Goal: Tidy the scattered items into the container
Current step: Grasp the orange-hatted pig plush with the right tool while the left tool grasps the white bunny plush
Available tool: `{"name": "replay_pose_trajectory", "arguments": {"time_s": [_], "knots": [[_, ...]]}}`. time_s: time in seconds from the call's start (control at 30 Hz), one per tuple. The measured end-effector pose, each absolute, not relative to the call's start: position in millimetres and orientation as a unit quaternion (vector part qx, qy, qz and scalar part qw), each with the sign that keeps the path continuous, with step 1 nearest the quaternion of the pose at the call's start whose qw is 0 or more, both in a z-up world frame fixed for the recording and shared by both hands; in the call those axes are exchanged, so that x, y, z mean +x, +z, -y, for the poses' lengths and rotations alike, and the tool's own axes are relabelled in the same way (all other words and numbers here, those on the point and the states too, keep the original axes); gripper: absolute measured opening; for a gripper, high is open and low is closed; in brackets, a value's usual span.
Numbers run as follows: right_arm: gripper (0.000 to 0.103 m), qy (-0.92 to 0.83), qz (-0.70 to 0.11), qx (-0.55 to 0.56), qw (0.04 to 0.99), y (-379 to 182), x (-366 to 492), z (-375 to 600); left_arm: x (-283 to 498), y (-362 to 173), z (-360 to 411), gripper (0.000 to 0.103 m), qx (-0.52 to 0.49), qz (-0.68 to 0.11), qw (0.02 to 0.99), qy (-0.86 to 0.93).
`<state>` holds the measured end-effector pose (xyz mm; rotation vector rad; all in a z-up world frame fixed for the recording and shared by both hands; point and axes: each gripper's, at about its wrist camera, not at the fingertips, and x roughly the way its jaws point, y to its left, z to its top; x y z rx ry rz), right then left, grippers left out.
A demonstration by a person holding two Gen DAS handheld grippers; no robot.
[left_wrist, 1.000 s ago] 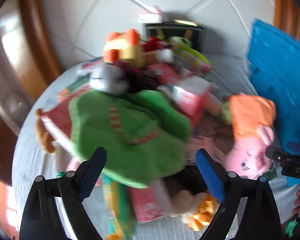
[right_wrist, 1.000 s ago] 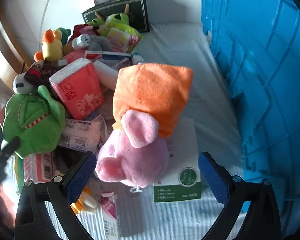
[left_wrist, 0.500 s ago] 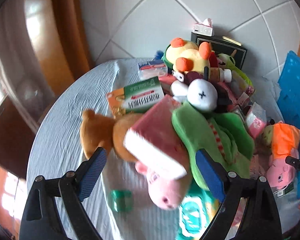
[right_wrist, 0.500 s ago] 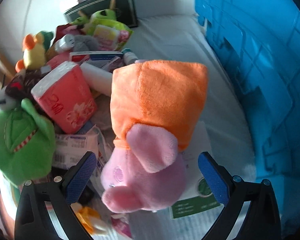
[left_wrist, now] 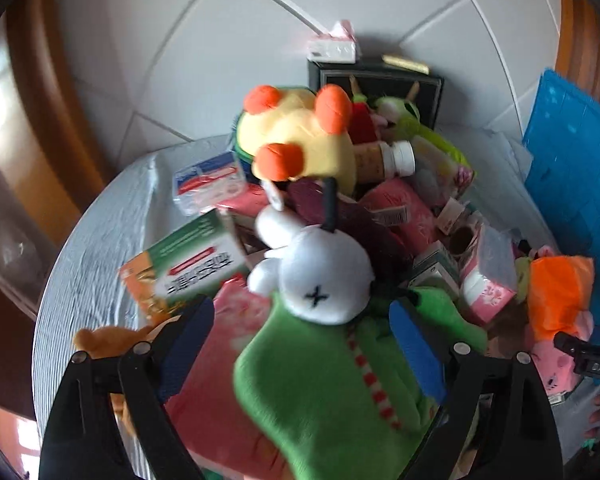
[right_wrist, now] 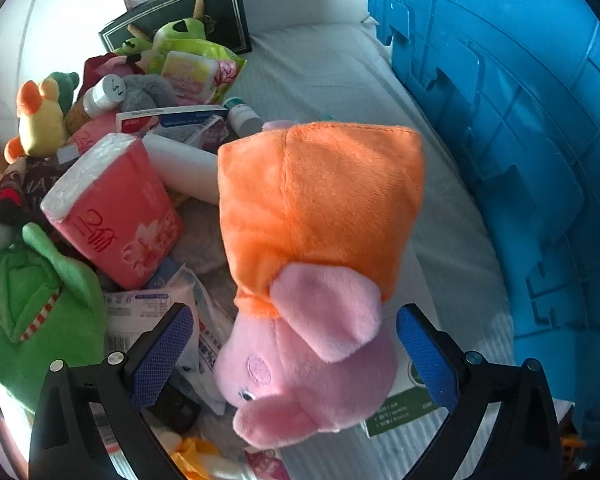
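A plush with a green body and white head (left_wrist: 320, 380) lies on the pile, between the fingers of my left gripper (left_wrist: 302, 342). Its jaws are closing; the right pad is at the plush's arm, the left pad is still apart from it. A pink pig plush in an orange dress (right_wrist: 320, 220) lies head toward me on a white and green box (right_wrist: 400, 408). My right gripper (right_wrist: 296, 354) is open and straddles the pig's head without touching it. The blue crate (right_wrist: 520, 160) stands just right of the pig.
The round table with a white cloth (left_wrist: 92, 248) holds a heap: a yellow and orange plush (left_wrist: 300, 136), a red tissue pack (right_wrist: 112, 212), a green and orange box (left_wrist: 192, 264), a bottle (left_wrist: 384, 160) and a black box (left_wrist: 376, 88) at the tiled wall.
The left gripper swung off toward the table's left side, then came back over the green plush with its jaws narrower. The right gripper moved in closer over the pig.
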<state>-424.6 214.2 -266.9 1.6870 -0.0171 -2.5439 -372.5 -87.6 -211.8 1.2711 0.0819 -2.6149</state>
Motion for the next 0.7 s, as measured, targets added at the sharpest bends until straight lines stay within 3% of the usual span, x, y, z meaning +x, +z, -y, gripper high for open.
{"name": "replay_pose_trajectory", "arguments": {"time_s": [0.27, 0.37, 0.43, 0.5, 0.53, 0.7], "knots": [[0.103, -0.819, 0.010, 0.573, 0.027, -289.4, -442.1, -218.4, -399.9, -236.8, 88.5, 0.078, 0.462, -0.030, 0.122, -0.878], [0.103, -0.818, 0.004, 0.575, 0.030, -295.3, -445.1, -213.9, -402.9, -237.5, 90.5, 0.057, 0.462, -0.040, 0.110, -0.879], [0.103, -0.816, -0.006, 0.578, 0.028, -298.2, -445.8, -207.9, -402.2, -236.9, 89.3, 0.055, 0.457, -0.037, 0.111, -0.882], [0.090, -0.818, -0.020, 0.574, 0.025, -298.5, -445.0, -202.2, -400.0, -236.4, 88.2, 0.053, 0.452, -0.037, 0.111, -0.884], [0.077, -0.821, -0.032, 0.569, 0.017, -297.1, -443.9, -200.1, -397.8, -235.1, 88.1, 0.053, 0.448, -0.039, 0.112, -0.886], [0.073, -0.837, -0.021, 0.546, 0.018, -274.8, -436.1, -200.9, -382.1, -212.1, 85.6, 0.053, 0.416, -0.038, 0.112, -0.902]]}}
